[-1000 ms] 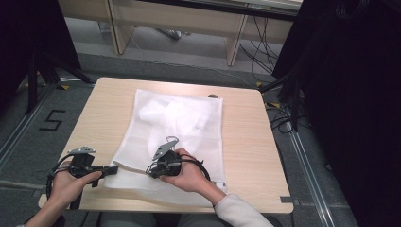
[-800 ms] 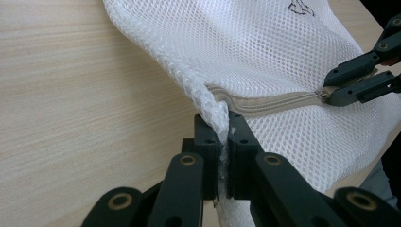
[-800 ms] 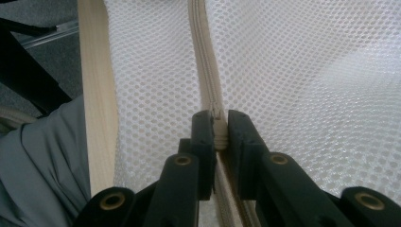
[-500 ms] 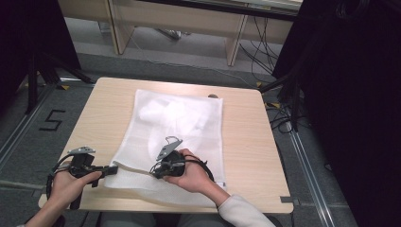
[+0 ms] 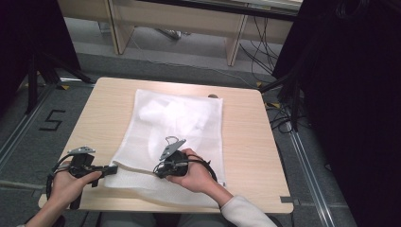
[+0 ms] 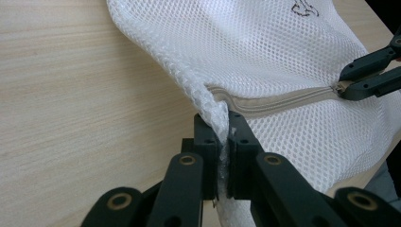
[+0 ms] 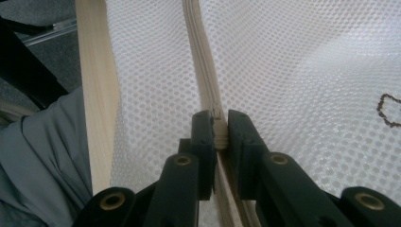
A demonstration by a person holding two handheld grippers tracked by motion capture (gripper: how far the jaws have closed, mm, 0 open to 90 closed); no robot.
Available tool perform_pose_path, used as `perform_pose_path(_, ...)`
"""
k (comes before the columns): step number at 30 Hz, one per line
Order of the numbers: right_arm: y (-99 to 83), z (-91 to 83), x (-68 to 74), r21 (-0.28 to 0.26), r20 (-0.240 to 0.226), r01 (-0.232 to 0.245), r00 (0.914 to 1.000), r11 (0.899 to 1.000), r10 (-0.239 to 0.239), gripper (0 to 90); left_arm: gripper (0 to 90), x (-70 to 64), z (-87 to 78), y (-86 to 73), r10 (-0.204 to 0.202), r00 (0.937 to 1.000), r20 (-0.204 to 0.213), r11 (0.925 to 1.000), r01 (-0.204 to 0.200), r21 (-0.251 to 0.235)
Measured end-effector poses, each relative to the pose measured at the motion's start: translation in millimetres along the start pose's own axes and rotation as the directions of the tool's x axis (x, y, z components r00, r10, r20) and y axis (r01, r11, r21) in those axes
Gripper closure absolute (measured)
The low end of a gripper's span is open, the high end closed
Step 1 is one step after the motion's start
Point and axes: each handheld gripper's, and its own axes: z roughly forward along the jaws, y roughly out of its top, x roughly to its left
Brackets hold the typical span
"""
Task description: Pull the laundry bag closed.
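Shifted slightly toward the left gripper [image 5: 109,170] since a second ago: right hand [image 5: 191,171] and right gripper [image 5: 158,173], closer along the near edge of the mesh bag [image 5: 182,118]; otherwise little changed.

High view: bag flat on the table [image 5: 246,137], near end toward the person, left gripper at its near-left corner, right gripper partway along the same edge.

Left gripper view: jaws of the left gripper [image 6: 222,130] pressed together, pinching a fold of mesh just beside the end of the zipper [image 6: 279,101]. Right gripper visible farther along the zipper, clamped at the slider.

Right gripper view: right gripper [image 7: 218,127] squeezed on the zipper pull [image 7: 217,120], zipper tape [image 7: 201,56] running away up the bag.

Risks, judged: pull slipping from the jaws if tugged at an angle; mesh catching in the slider if slack; corner fold sliding out of the left grip, leaving the bag dragging across the table instead of the zipper moving.
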Motion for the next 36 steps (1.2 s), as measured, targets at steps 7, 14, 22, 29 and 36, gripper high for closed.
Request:
perform_pose_path(7,-2.7,-2.3,-1.0,0.015,0.000,-0.008,1.0000,1.000,0.008,82.3,84.1,0.1,0.5,-0.1,-0.001,1.0000,-0.003,1.0000,0.001,0.001)
perform_pose_path(14,-4.5,-4.3,-2.8,0.002,-0.002,0.012,0.9999,1.000,-0.012,82.3,84.1,0.3,0.3,-0.2,0.001,1.0000,-0.007,1.0000,-0.001,0.001)
perform_pose_path(22,-7.6,-7.4,-3.7,0.004,-0.001,0.011,0.9999,1.000,-0.011,82.3,84.1,0.5,0.3,-0.1,-0.002,1.0000,-0.006,1.0000,0.002,0.002)
perform_pose_path(29,-9.1,-9.6,-3.6,0.013,0.001,0.005,1.0000,1.000,-0.005,82.3,84.1,0.5,0.2,0.0,-0.001,1.0000,-0.007,1.0000,0.001,0.002)
perform_pose_path(36,-11.8,-11.3,-4.5,0.006,0.003,0.002,1.0000,1.000,-0.002,82.3,84.0,0.5,0.3,-0.1,-0.001,1.0000,-0.009,1.0000,0.001,0.002)
